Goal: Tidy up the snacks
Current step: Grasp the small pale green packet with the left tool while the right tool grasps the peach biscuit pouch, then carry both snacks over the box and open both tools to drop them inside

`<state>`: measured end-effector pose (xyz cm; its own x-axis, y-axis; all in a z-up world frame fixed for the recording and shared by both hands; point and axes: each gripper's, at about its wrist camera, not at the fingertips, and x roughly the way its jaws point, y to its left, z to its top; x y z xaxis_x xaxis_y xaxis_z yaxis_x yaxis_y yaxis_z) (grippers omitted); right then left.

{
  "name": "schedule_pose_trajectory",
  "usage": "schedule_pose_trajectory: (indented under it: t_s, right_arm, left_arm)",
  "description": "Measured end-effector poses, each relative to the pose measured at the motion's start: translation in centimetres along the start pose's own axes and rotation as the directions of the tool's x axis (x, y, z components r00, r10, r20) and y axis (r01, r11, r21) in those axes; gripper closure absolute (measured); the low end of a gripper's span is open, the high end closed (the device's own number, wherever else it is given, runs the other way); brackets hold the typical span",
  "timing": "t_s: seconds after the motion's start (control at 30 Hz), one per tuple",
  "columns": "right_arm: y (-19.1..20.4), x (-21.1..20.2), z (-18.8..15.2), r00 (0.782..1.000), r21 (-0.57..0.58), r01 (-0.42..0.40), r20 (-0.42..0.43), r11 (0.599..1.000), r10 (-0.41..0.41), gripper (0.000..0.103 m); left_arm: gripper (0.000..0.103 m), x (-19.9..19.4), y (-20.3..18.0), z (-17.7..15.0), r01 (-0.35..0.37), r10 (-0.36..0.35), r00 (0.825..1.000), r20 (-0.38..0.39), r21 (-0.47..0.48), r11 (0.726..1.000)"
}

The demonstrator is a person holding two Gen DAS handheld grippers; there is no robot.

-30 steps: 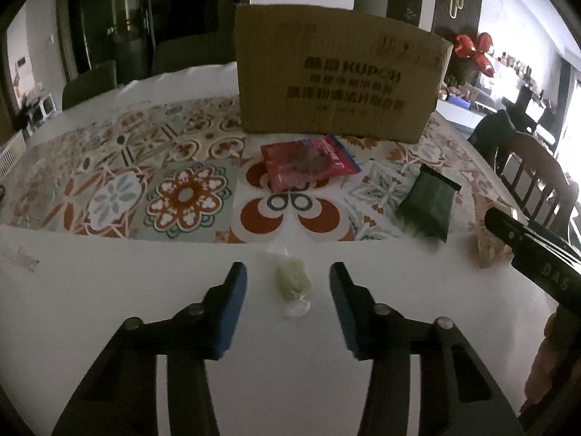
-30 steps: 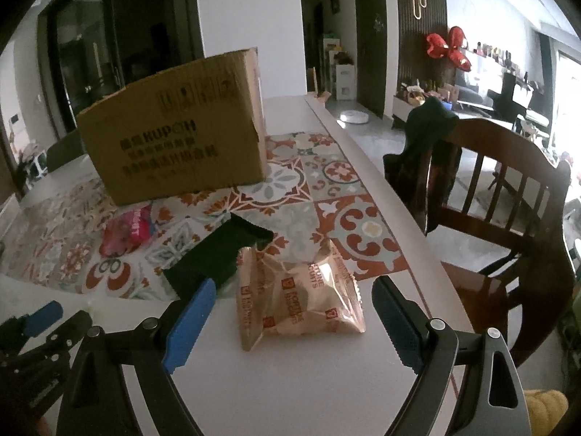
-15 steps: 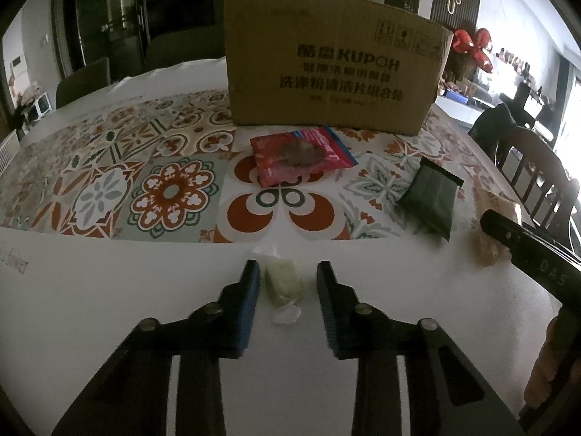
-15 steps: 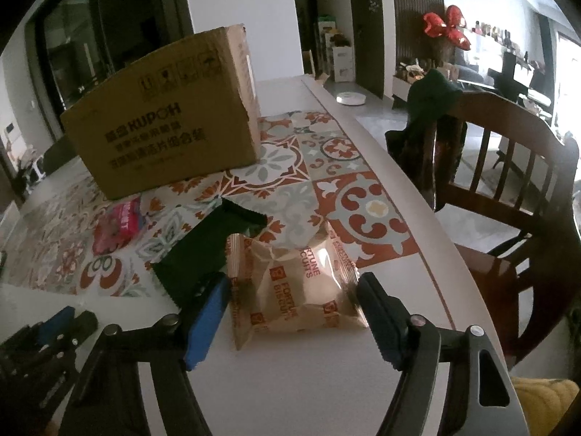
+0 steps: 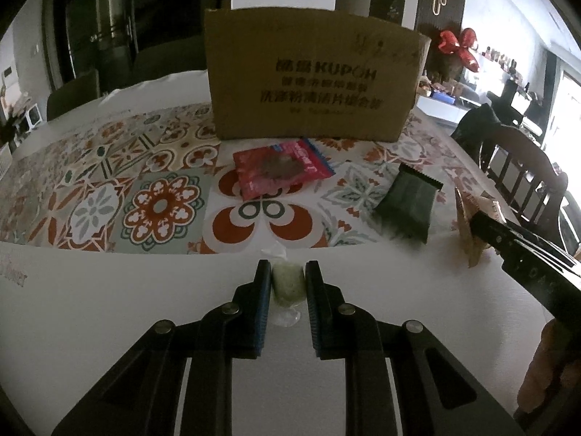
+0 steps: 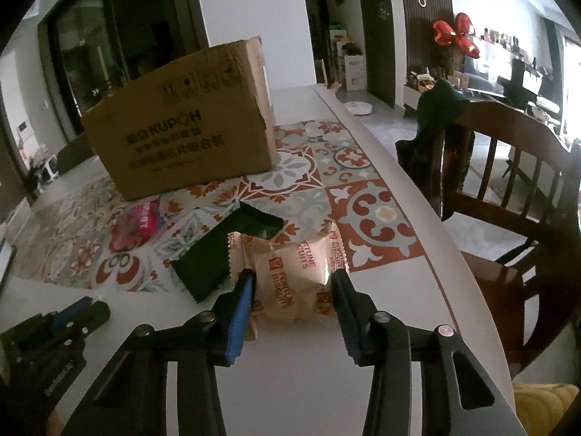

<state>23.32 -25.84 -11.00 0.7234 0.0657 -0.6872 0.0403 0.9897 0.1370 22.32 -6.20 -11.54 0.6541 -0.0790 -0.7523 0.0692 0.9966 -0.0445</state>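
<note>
My left gripper (image 5: pixel 287 272) is shut on a small pale green wrapped candy (image 5: pixel 288 285) on the white table. My right gripper (image 6: pixel 292 279) is shut on a tan fortune biscuit packet (image 6: pixel 290 276), squeezing its sides; the packet also shows in the left wrist view (image 5: pixel 468 232). A red snack packet (image 5: pixel 281 170) and a dark green packet (image 5: pixel 408 201) lie on the patterned mat; both also show in the right wrist view, the red packet (image 6: pixel 139 223) and the green packet (image 6: pixel 221 250). A cardboard box (image 5: pixel 312 80) stands behind them.
The patterned mat (image 5: pixel 109 196) covers the table's middle. A wooden chair (image 6: pixel 508 181) with a dark cloth stands at the right table edge (image 6: pixel 417 189). The left gripper shows at the lower left of the right wrist view (image 6: pixel 54 327).
Both grippers have moved forward and closed: the left jaws onto the green candy, the right jaws onto the biscuit packet, which now bulges between them.
</note>
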Motion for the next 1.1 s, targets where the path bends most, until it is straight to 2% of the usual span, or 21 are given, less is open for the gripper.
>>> schedule_pose_trajectory:
  t_s: [0.53, 0.67, 1.1]
  right_arm:
    - [1.8, -4.3, 0.1, 0.996, -0.035, -0.058, 0.07, 0.998, 0.06, 0.06]
    - [2.3, -5.7, 0.2, 0.993, -0.042, -0.068, 0.095, 0.997, 0.072, 0.06]
    - [3.8, -9.8, 1.5, 0.972, -0.074, -0.099, 0.207, 0.992, 0.112, 0.06]
  left_arm:
    - [0.083, -5.2, -0.3, 0.7, 0.023, -0.026, 0.994, 0.106, 0.036, 0.999]
    - [0.083, -6.7, -0.1, 1.0, 0.064, -0.066, 0.991, 0.117, 0.027, 0.998]
    - [0.083, -11.1, 0.5, 2.4, 0.121, -0.126, 0.969, 0.215, 0.035, 0.992]
